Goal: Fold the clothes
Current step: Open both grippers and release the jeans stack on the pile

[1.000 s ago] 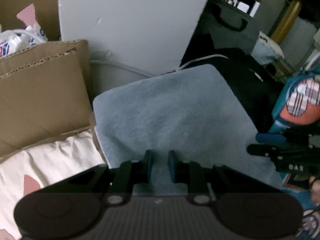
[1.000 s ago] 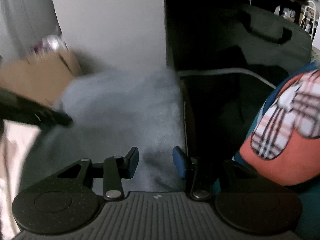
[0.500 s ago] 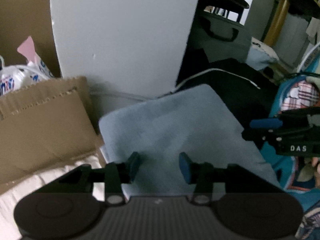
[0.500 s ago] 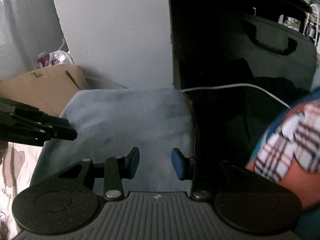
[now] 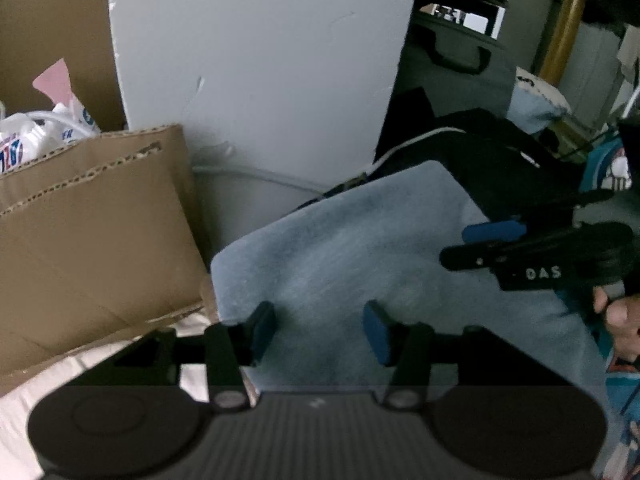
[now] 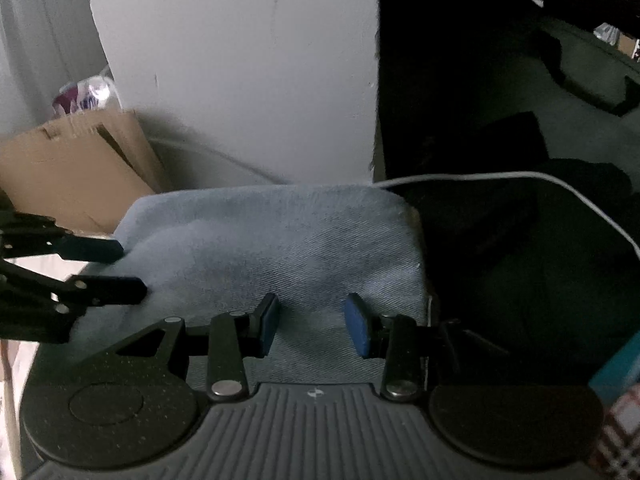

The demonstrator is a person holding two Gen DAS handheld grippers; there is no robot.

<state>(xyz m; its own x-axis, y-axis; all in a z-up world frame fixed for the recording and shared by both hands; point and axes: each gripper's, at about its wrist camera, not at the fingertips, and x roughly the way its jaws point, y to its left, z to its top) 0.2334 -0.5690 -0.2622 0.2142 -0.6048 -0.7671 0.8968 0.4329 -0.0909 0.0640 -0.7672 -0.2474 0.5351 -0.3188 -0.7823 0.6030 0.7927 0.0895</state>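
Your biggest item is the pale blue denim garment (image 5: 372, 248). It lies directly ahead of and beneath both claws as a compact, roughly rectangular slab with rounded corners and a smooth top. That shape suggests this piece is folded, or very nearly so. What may remain is a final tidy or moving it aside.

Off to the right of the right claw you can see a teal and orange patterned fabric (image 6: 616, 376). If it is another garment, it looks unfolded and would be your next job. I cannot tell what it is from the sliver that shows.

To the left of the left claw sits a cardboard box (image 5: 88, 232), and a white panel (image 5: 260, 72) stands behind the denim.

Your left claw (image 5: 318, 330) has just been spreading its jaws. It is now released, with the blue pads hovering apart over the near left part of the denim and nothing pinched between them.

Your right claw (image 6: 312, 324) is likewise unclenched, its pads standing apart above the near right part of the cloth without gripping it.
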